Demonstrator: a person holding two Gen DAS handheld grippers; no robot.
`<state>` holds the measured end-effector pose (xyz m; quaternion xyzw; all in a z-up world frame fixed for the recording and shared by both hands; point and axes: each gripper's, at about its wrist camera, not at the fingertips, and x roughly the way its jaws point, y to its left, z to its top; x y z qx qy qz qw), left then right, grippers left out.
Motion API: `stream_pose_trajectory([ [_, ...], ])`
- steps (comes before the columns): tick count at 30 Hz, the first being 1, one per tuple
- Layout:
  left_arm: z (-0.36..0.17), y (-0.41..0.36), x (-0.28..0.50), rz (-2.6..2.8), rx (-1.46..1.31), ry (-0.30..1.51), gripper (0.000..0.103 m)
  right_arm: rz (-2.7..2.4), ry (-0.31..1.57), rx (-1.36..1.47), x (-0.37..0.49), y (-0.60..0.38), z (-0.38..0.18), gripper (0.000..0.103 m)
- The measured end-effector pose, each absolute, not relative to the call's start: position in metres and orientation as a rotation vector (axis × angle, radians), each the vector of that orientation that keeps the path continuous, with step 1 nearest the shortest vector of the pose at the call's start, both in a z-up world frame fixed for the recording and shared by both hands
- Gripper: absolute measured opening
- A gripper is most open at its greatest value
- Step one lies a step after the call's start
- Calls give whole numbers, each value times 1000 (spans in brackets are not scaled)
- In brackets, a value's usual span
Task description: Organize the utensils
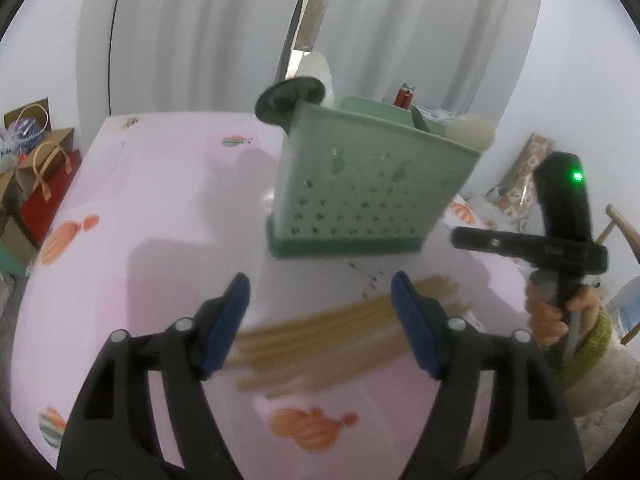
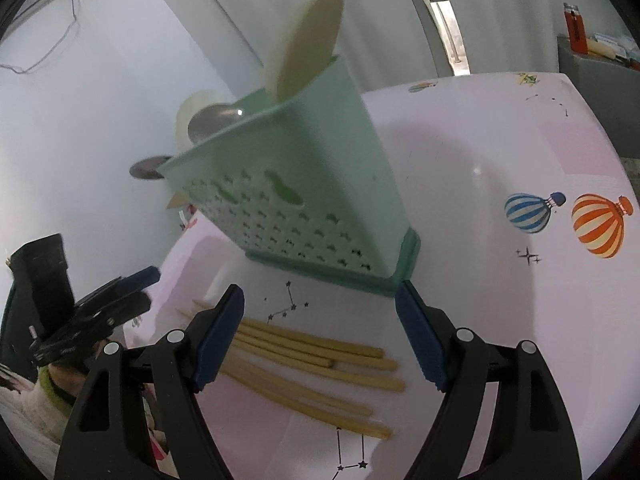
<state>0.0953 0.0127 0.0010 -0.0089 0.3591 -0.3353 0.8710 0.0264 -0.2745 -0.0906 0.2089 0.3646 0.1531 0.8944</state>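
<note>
Matt green plastic holder point(image 2: 320, 184), pale wooden chopsticks point(image 2: 316, 356), glossy metal spoon point(image 2: 214, 120), smooth printed tablecloth point(image 2: 500, 152).

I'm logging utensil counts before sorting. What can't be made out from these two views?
- Chopsticks: motion-blurred in the left wrist view; in the right wrist view, the right tongs cover their near ends, so no sure count.
- Utensil holder: its walls hide the handles inside; only the tops of spoons show.
- Left tongs: seen side-on at the right view's edge.

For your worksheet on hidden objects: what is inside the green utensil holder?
Poking out of the green utensil holder are a cream spatula head and a metal spoon bowl. Their handles and anything lower are hidden by its walls.
</note>
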Motion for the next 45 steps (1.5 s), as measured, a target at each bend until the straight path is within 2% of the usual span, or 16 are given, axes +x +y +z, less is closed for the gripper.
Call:
stream_pose_trajectory([
  [17,-15,-4,35,-815,-16,846,69,299,834,321,35,-259,-99,75],
  [19,-20,-6,28,-837,-30,870,67,305,850,305,39,-259,-101,72],
  [22,-27,-9,23,-862,-60,910,58,308,889,280,48,-258,-109,62],
  [24,-35,-8,26,-868,-99,949,46,313,915,269,51,-257,-113,53],
  [26,-43,-4,32,-848,-141,993,40,311,915,245,50,-255,-115,48],
  [28,-51,0,39,-816,-182,1030,35,304,923,230,48,-253,-115,40],
  [30,-60,9,48,-778,-251,1071,29,306,934,227,44,-252,-116,27],
  [36,-64,22,60,-708,-332,1069,28,323,973,275,22,-250,-121,12],
  [45,-54,15,67,-624,-258,1034,28,328,1029,340,-20,-219,-126,8],
])
